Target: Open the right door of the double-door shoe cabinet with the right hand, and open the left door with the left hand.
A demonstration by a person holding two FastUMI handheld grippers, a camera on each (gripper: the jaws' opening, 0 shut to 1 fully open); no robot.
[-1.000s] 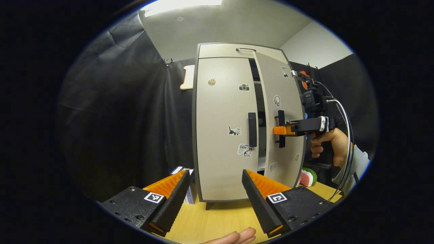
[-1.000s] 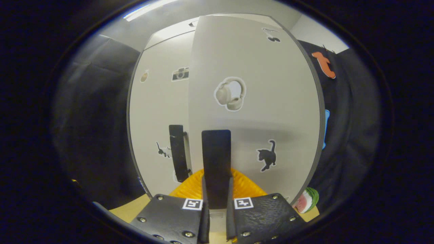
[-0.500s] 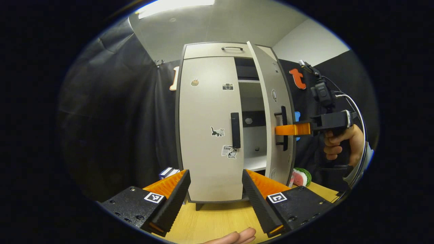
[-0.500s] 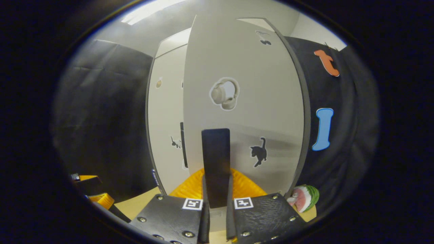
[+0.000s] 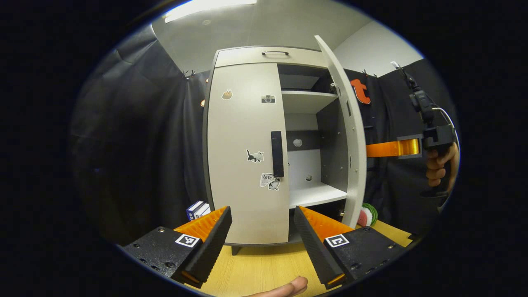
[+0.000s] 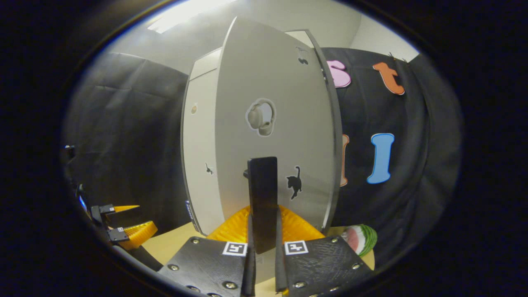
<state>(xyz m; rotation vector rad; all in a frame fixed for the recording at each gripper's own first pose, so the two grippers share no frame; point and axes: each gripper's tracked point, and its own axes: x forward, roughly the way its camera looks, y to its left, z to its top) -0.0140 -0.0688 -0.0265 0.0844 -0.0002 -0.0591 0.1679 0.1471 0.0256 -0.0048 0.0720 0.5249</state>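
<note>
The shoe cabinet (image 5: 247,57) stands on a wooden table. Its left door (image 5: 243,156) is closed, with a dark vertical handle (image 5: 277,154) at its inner edge. My left gripper (image 5: 262,243) hangs open in front of that door, a good way short of it, with nothing between its fingers. The right door (image 5: 355,136) stands swung out, nearly edge-on, baring the shelves (image 5: 315,194). In the right gripper view this right door (image 6: 272,123) faces me and my right gripper (image 6: 262,251) is shut on its dark handle (image 6: 262,198). A hand (image 5: 439,165) holds the right gripper (image 5: 373,149) beside the door.
A watermelon-slice toy (image 5: 367,214) lies on the table (image 5: 264,268) by the cabinet's right foot, also the toy (image 6: 359,239) past the door. A small blue-and-white box (image 5: 197,209) sits left of the cabinet. Black cloth walls close in behind and at both sides.
The right gripper has pulled the right door from slightly ajar to wide open, swinging it rightward and baring the shelves. The left gripper has stayed open and short of the closed left door.
</note>
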